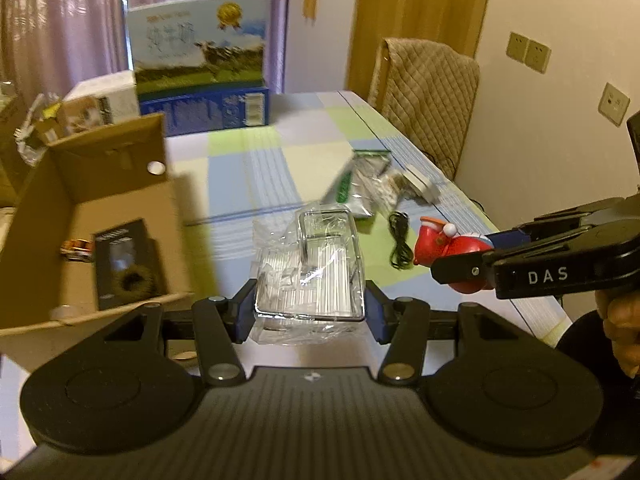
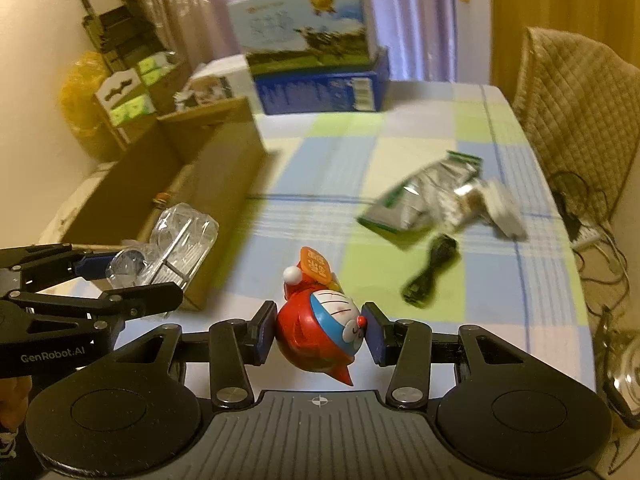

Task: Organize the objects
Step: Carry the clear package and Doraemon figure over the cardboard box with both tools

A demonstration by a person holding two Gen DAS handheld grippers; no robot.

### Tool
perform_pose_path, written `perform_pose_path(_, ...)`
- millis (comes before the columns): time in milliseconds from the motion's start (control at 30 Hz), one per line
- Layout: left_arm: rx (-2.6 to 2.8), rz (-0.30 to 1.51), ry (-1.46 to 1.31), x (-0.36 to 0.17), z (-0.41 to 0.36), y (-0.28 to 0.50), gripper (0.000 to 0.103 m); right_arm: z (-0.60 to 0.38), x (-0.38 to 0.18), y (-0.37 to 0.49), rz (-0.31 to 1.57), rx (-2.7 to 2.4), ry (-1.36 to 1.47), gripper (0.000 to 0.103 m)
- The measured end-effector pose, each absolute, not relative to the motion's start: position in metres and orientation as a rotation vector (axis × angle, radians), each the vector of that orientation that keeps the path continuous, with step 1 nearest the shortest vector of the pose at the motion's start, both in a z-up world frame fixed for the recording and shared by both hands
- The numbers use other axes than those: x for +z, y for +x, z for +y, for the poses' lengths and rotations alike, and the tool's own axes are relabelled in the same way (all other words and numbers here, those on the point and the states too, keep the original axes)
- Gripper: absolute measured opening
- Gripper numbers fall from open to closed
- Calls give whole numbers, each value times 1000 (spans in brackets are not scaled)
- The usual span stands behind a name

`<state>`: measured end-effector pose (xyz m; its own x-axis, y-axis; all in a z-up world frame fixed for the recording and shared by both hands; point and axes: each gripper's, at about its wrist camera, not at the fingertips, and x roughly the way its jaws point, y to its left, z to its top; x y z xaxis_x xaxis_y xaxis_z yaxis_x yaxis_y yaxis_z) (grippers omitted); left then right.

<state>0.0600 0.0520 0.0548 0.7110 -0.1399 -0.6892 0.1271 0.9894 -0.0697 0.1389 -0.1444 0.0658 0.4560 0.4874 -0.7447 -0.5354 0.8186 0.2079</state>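
Note:
My left gripper [image 1: 310, 316] is shut on a clear plastic box wrapped in film [image 1: 310, 268], held above the checked tablecloth beside the open cardboard box [image 1: 52, 216]. Seen from the right wrist, the same clear box [image 2: 176, 244] hangs by the cardboard box [image 2: 168, 184], with the left gripper [image 2: 120, 280] at the far left. My right gripper [image 2: 320, 332] is shut on a red and blue cartoon cat figurine [image 2: 320, 328]. In the left wrist view that figurine [image 1: 444, 248] sits in the right gripper [image 1: 464, 258] at the right.
On the table lie a silver and green pouch [image 2: 420, 196], a coiled black cable [image 2: 432, 272] and a small white block [image 1: 420, 186]. A blue printed carton [image 1: 204, 68] stands at the back. The cardboard box holds a black packet [image 1: 124, 264]. A padded chair [image 1: 424, 96] stands on the right.

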Motion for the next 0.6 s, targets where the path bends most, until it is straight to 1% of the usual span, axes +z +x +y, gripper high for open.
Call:
perform_pose_path(333, 7, 714, -33, 91, 142, 43, 49, -65, 92, 134, 846, 769, -53, 43)
perform_pose_path(600, 124, 720, -39, 100, 221, 50, 49, 12, 103, 143, 810, 875, -72, 43)
